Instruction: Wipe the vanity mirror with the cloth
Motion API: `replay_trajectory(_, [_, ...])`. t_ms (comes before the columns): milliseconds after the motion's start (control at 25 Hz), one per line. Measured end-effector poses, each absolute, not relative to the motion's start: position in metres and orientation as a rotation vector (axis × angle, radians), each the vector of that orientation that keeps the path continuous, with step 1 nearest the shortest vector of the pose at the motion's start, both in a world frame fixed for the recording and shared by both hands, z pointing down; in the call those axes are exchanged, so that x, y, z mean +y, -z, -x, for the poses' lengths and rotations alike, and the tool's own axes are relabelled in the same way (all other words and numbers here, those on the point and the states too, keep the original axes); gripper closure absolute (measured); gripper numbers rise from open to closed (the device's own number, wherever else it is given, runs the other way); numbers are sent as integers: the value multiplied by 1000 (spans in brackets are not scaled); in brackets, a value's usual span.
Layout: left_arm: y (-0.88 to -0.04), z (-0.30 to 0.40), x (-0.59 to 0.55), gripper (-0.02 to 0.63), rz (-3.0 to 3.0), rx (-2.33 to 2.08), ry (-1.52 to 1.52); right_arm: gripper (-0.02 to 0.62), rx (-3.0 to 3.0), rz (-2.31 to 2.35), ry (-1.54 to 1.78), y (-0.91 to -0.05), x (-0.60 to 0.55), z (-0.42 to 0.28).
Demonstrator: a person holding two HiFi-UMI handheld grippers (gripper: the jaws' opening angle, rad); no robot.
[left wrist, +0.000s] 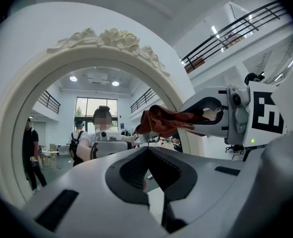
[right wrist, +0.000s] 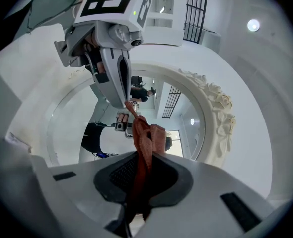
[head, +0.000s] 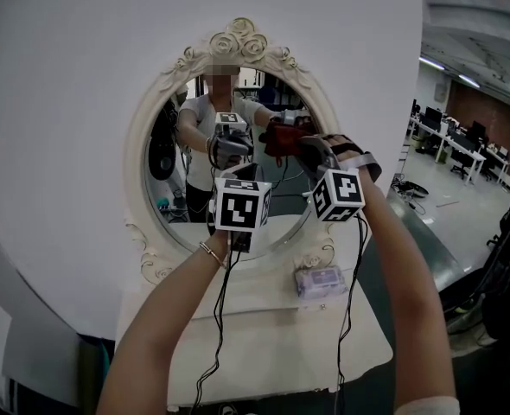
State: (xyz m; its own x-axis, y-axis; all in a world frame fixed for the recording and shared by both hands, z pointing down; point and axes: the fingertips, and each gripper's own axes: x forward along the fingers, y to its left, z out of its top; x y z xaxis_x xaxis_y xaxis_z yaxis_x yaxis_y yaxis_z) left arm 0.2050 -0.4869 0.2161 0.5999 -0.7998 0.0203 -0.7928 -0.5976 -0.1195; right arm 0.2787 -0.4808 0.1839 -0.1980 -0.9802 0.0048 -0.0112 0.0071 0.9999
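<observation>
Head view: the red cloth [head: 291, 143] is clamped in the right gripper [head: 311, 150] and held up at the glass of the vanity mirror [head: 173, 180], right of centre. A soft packet [head: 320, 279] is parked on the white table [head: 264, 335], contents can't be made out. Left gripper view: the left gripper [left wrist: 147, 150] is seen squeezed together on nothing. Right gripper view: the cloth is pinched tight between the tongs.
</observation>
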Motion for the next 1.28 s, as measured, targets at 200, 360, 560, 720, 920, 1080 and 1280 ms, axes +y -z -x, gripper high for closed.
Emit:
replay_trajectory(200, [-246, -206, -486, 601, 2734, 1364, 138, 534, -1391, -1083, 1301, -218, -482, -283])
replay_trajectory(360, [-267, -210, -484, 601, 2753, 1353, 176, 534, -1424, -1075, 1261, -245, -484, -283])
replay_trajectory(560, [-292, -211, -484, 601, 2779, 1362, 202, 534, -1461, -1059, 1217, -279, -485, -282])
replay_trajectory(720, [-314, -214, -483, 601, 2803, 1360, 237, 534, -1484, -1034, 1179, -308, -485, -283])
replay_trajectory(920, [-348, -215, -483, 601, 2838, 1370, 295, 534, -1517, -1018, 1133, -339, -486, -283])
replay_trajectory(1080, [-382, -212, -481, 601, 2873, 1383, 361, 534, -1552, -1020, 1096, -360, -488, -278])
replay_trajectory(1280, [-424, -205, -481, 601, 2905, 1427, 433, 534, -1577, -980, 1060, -387, -490, -272])
